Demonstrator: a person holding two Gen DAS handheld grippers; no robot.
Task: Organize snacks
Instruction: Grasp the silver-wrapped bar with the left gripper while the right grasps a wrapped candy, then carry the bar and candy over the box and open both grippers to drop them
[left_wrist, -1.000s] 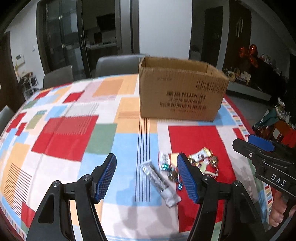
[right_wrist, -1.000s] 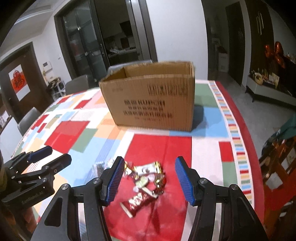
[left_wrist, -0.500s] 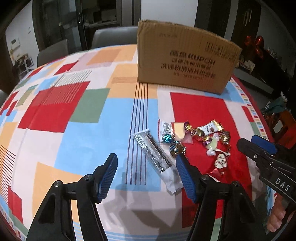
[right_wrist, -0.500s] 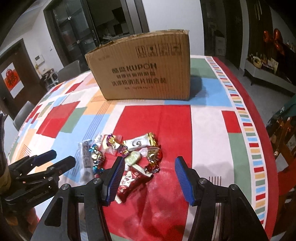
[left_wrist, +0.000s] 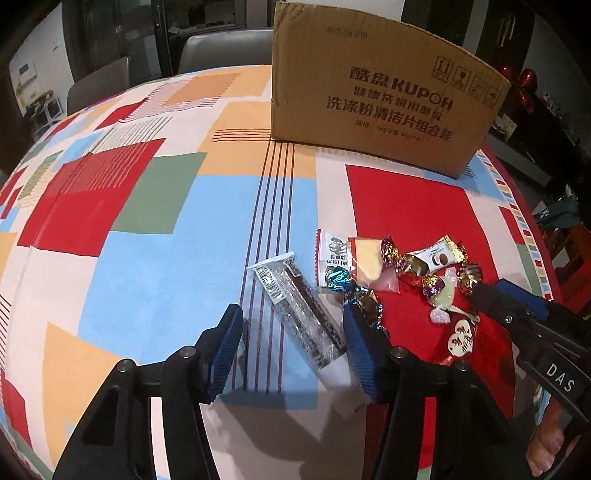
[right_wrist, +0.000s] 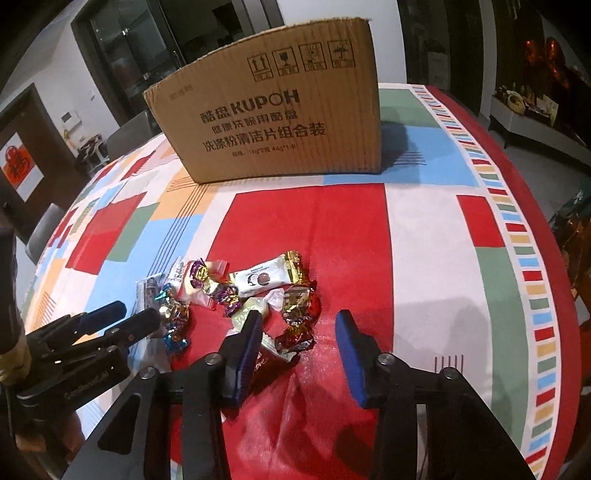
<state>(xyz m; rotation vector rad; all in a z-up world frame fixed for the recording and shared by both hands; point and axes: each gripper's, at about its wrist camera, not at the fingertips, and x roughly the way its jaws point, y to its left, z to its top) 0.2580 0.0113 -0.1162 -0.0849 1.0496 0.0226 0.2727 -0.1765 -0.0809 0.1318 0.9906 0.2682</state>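
A pile of wrapped candies (left_wrist: 424, 273) (right_wrist: 240, 284) lies on the patchwork tablecloth. A long bar in a clear wrapper (left_wrist: 303, 317) lies slantwise between the fingers of my left gripper (left_wrist: 291, 350). Those jaws are closing, and the pads are not pressing on it. My right gripper (right_wrist: 299, 354) hangs low over a red and gold foil candy (right_wrist: 295, 332); its jaws are closing too, with a gap on the right side. Each gripper shows in the other view: the right gripper (left_wrist: 491, 291) and the left gripper (right_wrist: 136, 314). An open cardboard box (left_wrist: 380, 103) (right_wrist: 277, 118) stands behind the pile.
Grey chairs (left_wrist: 221, 48) stand beyond the far side of the table. The tablecloth's striped border (right_wrist: 532, 295) marks the table's right edge. A hand (left_wrist: 546, 450) holds the right gripper's handle.
Both grippers have come down close to the table and tilted further down. Both pairs of jaws have narrowed. The bar and the foil candy now lie between the fingers.
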